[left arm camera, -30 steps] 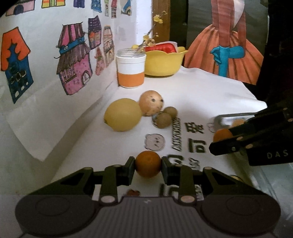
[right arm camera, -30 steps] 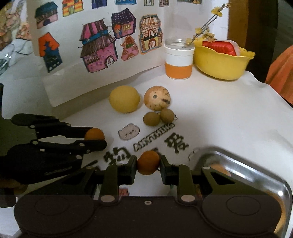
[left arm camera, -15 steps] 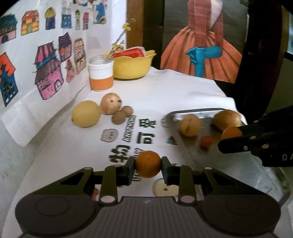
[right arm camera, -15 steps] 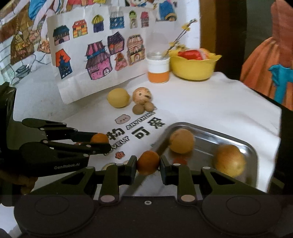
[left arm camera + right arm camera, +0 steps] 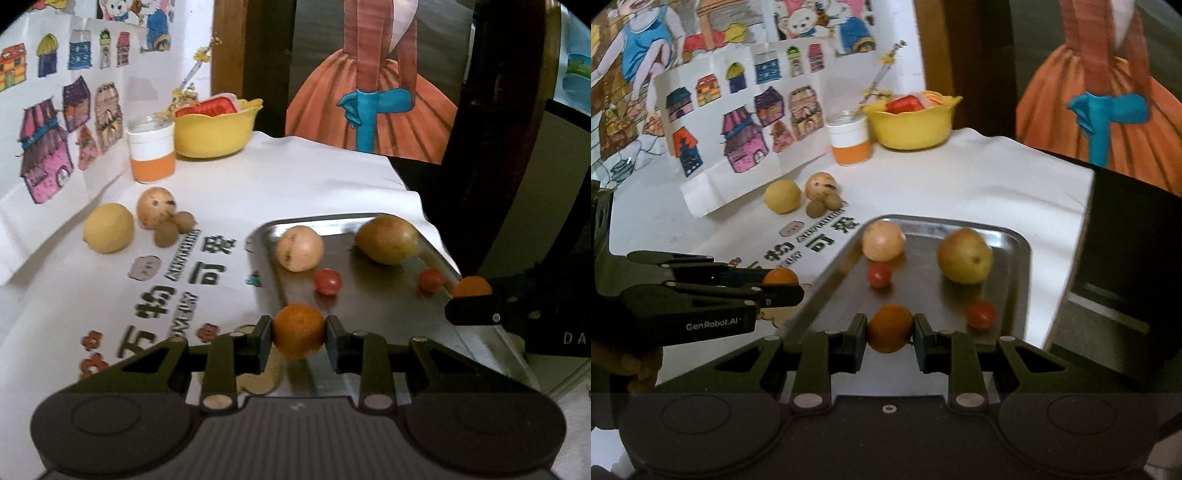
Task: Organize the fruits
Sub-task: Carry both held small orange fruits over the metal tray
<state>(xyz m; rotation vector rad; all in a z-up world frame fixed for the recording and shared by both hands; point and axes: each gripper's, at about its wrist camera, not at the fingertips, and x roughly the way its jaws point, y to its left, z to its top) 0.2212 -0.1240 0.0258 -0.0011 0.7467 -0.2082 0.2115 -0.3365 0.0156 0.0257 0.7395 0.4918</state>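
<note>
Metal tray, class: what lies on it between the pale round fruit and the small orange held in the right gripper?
A small red tomato lies on the metal tray, between the pale round fruit and the orange in the right gripper; the right wrist view shows it.

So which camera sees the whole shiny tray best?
The right wrist view. It looks down over the metal tray, showing its far rim, both side rims and all four fruits lying in it. The left wrist view shows the tray too, but the right gripper covers its right edge, so you see less of it.
</note>
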